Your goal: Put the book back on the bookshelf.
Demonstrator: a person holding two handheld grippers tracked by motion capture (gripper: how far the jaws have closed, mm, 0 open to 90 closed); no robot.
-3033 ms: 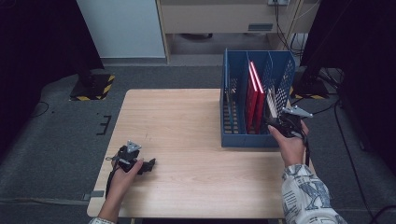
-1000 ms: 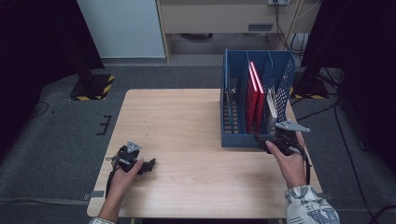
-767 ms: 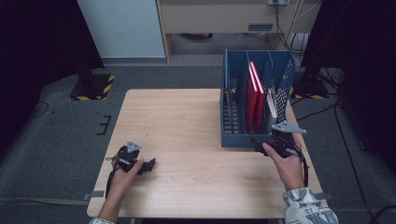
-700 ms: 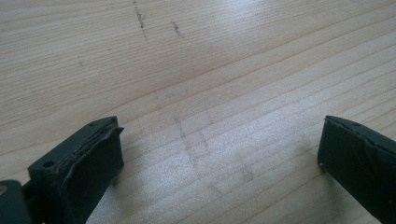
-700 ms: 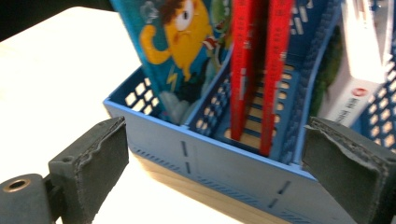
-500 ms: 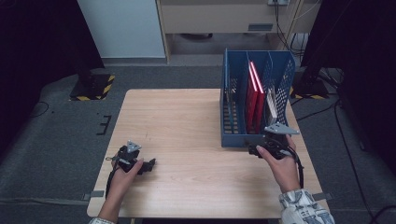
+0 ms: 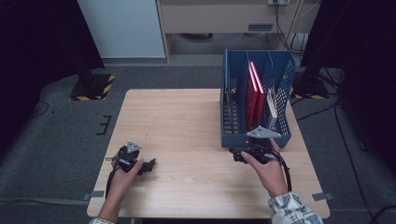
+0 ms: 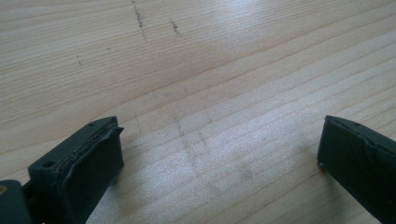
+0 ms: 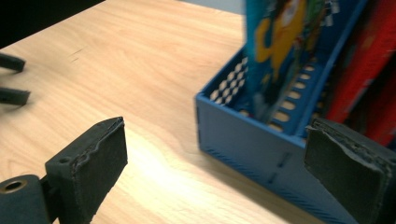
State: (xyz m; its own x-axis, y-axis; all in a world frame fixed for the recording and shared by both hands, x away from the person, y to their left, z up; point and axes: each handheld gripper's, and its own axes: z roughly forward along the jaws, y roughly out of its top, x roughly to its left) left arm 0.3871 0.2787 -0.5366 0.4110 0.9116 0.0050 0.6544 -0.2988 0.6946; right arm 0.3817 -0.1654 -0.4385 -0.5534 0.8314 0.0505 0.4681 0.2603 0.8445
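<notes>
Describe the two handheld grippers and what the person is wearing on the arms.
Both grippers, left gripper and right gripper, are black, each with a grey three-cornered plate on top and a black trailing cable. Their jaws carry flat, dark, worn-edged pads. The right sleeve is pale and patterned.

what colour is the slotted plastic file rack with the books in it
Blue; the perforated plastic file rack shows best in the high view, with red books standing inside.
</notes>
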